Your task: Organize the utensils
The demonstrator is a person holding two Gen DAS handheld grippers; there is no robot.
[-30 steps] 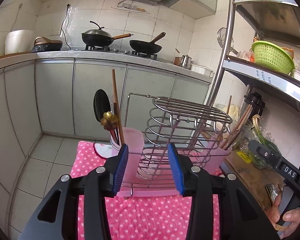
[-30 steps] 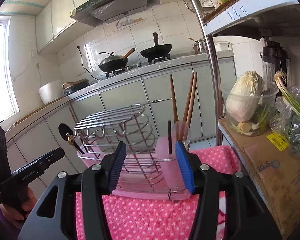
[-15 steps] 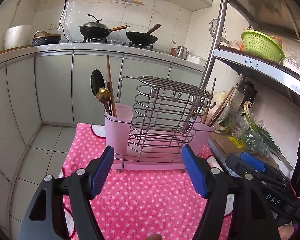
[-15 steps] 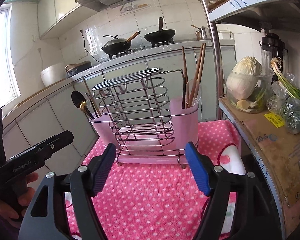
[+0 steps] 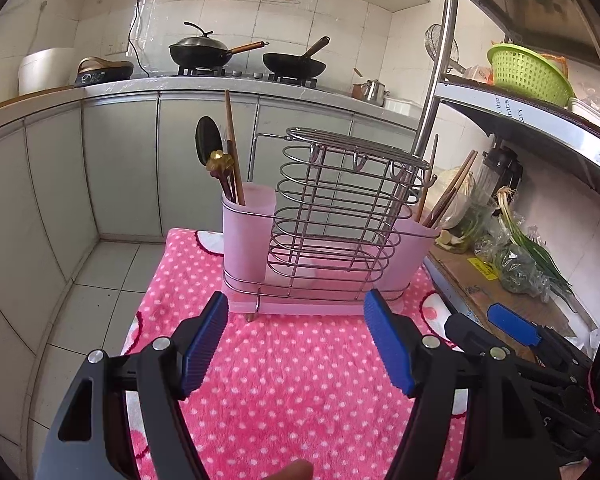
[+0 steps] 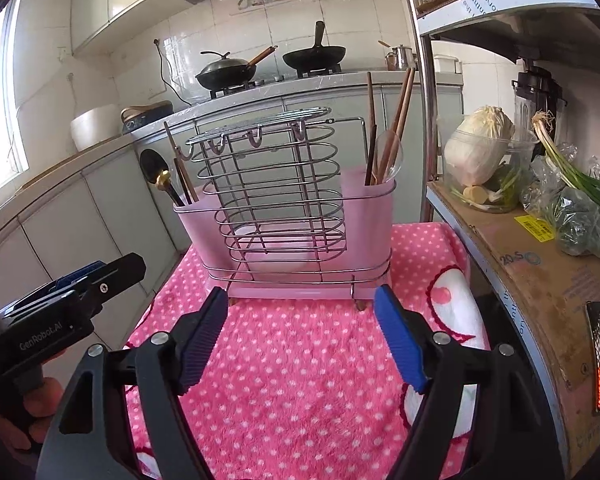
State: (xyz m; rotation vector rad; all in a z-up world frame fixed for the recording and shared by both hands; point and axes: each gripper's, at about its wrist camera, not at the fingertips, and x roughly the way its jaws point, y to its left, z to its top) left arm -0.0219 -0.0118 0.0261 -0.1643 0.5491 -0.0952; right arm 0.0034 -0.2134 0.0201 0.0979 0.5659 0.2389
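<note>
I have pulled both tools back from the utensil rack [image 5: 324,236]. A second ago each sat right up against its wire frame with the blue pads narrowed around it; now the rack stands well clear ahead of both, on the pink dotted cloth [image 5: 284,376].

The left gripper [image 5: 296,344] is spread wide with nothing between its pads, and the right gripper [image 6: 300,340] is the same: wide open, empty, with only cloth showing in the gap.

The rack looks settled and upright, with its little feet on the cloth. In its left pink cup stand a black spoon [image 5: 209,140], a gold-ended piece and some brown sticks. In its right cup stand the chopsticks [image 6: 396,128], with what looks like a clear spoon among them.

I see no loose utensil on the cloth in front of the rack, or to either side of it. My reading is that the sorting is done, or close to it, and that the release and retreat were the closing move. If more pieces remain, they lie outside both views.
</note>
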